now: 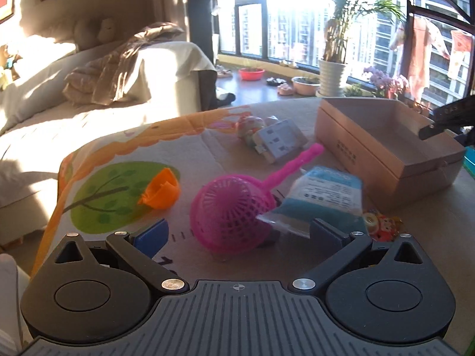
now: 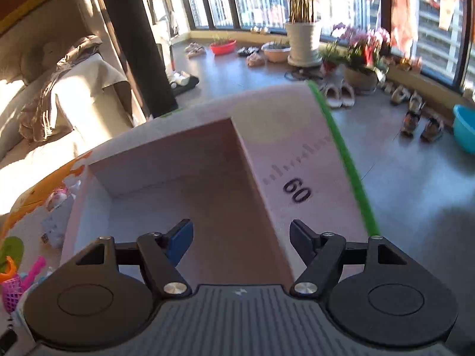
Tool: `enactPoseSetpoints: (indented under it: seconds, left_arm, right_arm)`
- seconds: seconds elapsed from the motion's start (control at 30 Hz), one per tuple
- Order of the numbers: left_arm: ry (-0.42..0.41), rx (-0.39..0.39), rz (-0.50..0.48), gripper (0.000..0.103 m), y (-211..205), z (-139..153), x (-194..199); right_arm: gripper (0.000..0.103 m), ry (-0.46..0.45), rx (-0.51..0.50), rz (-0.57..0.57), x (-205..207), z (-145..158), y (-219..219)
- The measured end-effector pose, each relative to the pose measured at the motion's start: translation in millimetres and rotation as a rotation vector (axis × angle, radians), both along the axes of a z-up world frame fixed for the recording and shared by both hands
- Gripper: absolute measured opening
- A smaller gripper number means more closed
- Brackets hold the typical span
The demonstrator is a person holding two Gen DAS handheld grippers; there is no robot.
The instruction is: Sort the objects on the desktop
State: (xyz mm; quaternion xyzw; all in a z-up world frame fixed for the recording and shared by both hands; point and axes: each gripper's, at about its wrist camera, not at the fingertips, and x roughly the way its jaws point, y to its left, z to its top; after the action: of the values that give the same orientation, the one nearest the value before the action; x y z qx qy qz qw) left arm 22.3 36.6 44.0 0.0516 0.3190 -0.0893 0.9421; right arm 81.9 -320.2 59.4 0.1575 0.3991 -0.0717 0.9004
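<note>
So the left tongs (image 1: 237, 231) sit low over the tabletop (image 1: 190, 154), wide open, nothing pinched. Right between the blue pads and just beyond them lies a pink strainer (image 1: 228, 207), basket end near, handle running off to the far right. Its basket overlaps the corner of a blue packet (image 1: 323, 195) lying just right of it. A small red-and-yellow trinket (image 1: 383, 222) sits at the packet's near right corner; can't tell what it is exactly. Left of the strainer, apart from it, there's an orange piece (image 1: 161, 191) resting on the green tree printed on the mat. Farther back, near the handle's tip, a white adapter (image 1: 279, 141) lies against a pinkish toy (image 1: 249, 126).

The box (image 1: 386, 142) stands on the far right of the tabletop, open on top, and looks empty as far as its inside shows. From the left view, the tip of the other tool pokes in over the box's right end.

The right tongs (image 2: 241, 238) hang above that same box (image 2: 184, 184), pointing down into it, and they're open too, with nothing between the pads. The picture is a bit smeared there. To the right of the box the mat shows a printed ruler with "60" (image 2: 297, 191) and a green border (image 2: 347, 160). At the far left edge of that view you can just catch the strainer (image 2: 17, 284) and the orange piece (image 2: 7, 268) again.
</note>
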Motion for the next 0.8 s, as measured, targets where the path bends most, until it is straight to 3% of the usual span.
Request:
enactPoseSetpoints:
  seconds: [0.07, 0.23, 0.3, 0.43, 0.5, 0.67, 0.8]
  left_arm:
    - [0.013, 0.015, -0.015, 0.103, -4, -2, -4]
    - [0.043, 0.009, -0.034, 0.103, -15, -3, -4]
    - [0.049, 0.001, -0.064, 0.103, -21, -4, -3]
    - [0.051, 0.048, -0.050, 0.103, -31, -14, 9]
    - [0.044, 0.078, -0.006, 0.103, -28, -16, 18]
    - [-0.015, 0.124, 0.152, 0.103, -12, -7, 30]
    - [-0.021, 0.095, 0.160, 0.103, -3, 6, 16]
  right_arm:
    - [0.085, -0.014, 0.015, -0.011, 5, -4, 8]
    - [0.084, -0.062, 0.112, 0.079, 32, -11, 39]
    - [0.081, -0.100, 0.074, 0.122, 33, -8, 56]
    - [0.082, -0.196, -0.036, 0.207, -6, 8, 76]
    - [0.082, -0.209, -0.025, 0.268, -30, 13, 78]
    - [0.082, -0.148, 0.058, 0.494, -76, 2, 105]
    - [0.080, -0.124, -0.023, 0.647, -83, -19, 160]
